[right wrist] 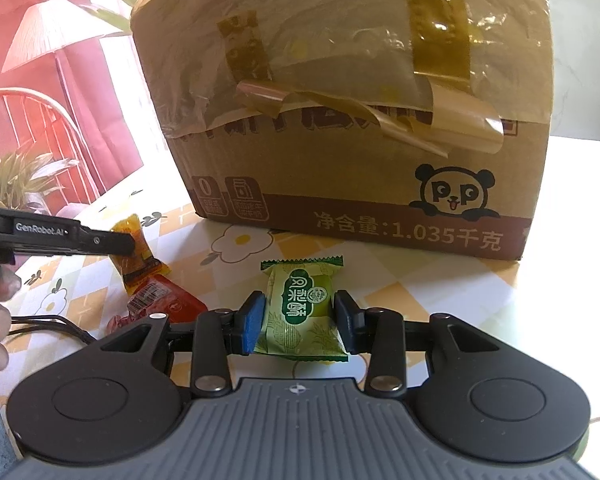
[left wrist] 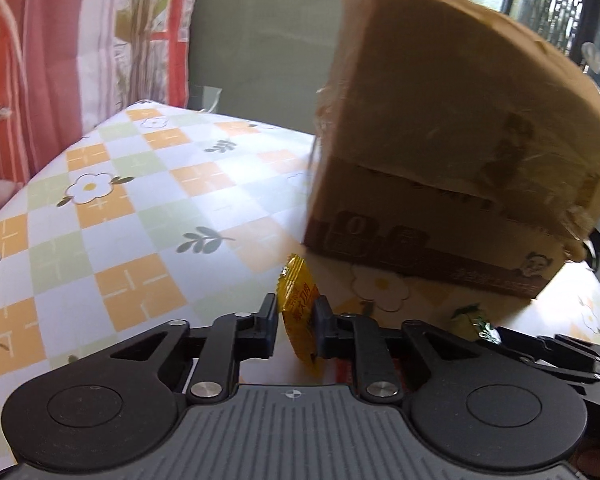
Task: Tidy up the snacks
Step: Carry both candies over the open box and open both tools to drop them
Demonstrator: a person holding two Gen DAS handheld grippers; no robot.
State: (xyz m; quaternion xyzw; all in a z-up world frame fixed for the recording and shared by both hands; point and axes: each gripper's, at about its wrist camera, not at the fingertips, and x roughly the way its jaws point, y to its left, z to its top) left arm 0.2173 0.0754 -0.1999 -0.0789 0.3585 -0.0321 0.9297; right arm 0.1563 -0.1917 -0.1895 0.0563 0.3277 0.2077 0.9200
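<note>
Left hand-held gripper (left wrist: 296, 322) pinching yellow packet (left wrist: 299, 308), right hand-held gripper (right wrist: 300, 320) pinching green packet (right wrist: 304, 312), carton (right wrist: 340, 100) top cropped

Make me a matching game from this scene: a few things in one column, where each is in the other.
Things:
1. green snack
2. yellow snack
3. red snack
4. box

Places:
A. lying on the table
B. in the left hand-held gripper
C. standing behind the snacks
D. in the right hand-held gripper

Pairs: 1-D, 2-B, 3-A, 4-C
</note>
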